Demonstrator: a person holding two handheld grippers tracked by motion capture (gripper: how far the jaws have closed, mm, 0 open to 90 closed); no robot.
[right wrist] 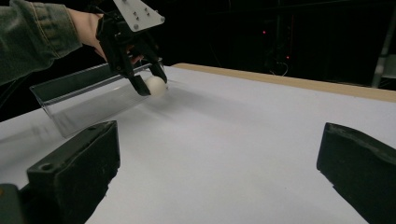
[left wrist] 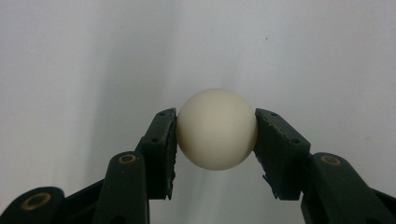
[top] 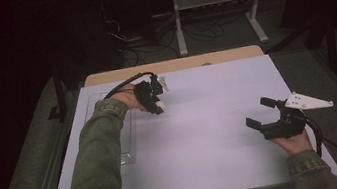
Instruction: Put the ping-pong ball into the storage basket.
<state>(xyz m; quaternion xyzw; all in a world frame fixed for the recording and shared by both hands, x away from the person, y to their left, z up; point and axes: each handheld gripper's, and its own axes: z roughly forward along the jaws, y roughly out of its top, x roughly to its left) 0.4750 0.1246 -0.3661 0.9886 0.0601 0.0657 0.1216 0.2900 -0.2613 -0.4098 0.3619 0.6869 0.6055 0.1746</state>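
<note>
Clear plastic tray [top: 111, 133] lay along the left edge of the white table [top: 213, 133]; its long open shape suggested it served as the bin for the ball, though whether as source or destination could not be judged. Left gripper [top: 157, 105] hung just right of the tray, jaws pointing down at the table, clamped on a white ball [left wrist: 216, 129]. The two pads [left wrist: 164, 149] met the ball at opposite sides near its widest line, a sensible hold for a smooth sphere that would squirt out if pinched off-centre. From the right gripper view the ball [right wrist: 155, 86] appeared slightly above the surface, beside the tray wall [right wrist: 84, 93]. Right gripper [top: 263, 113] rested well apart at the table's right side, jaws spread wide and holding nothing, likely parked out of the way.
</note>
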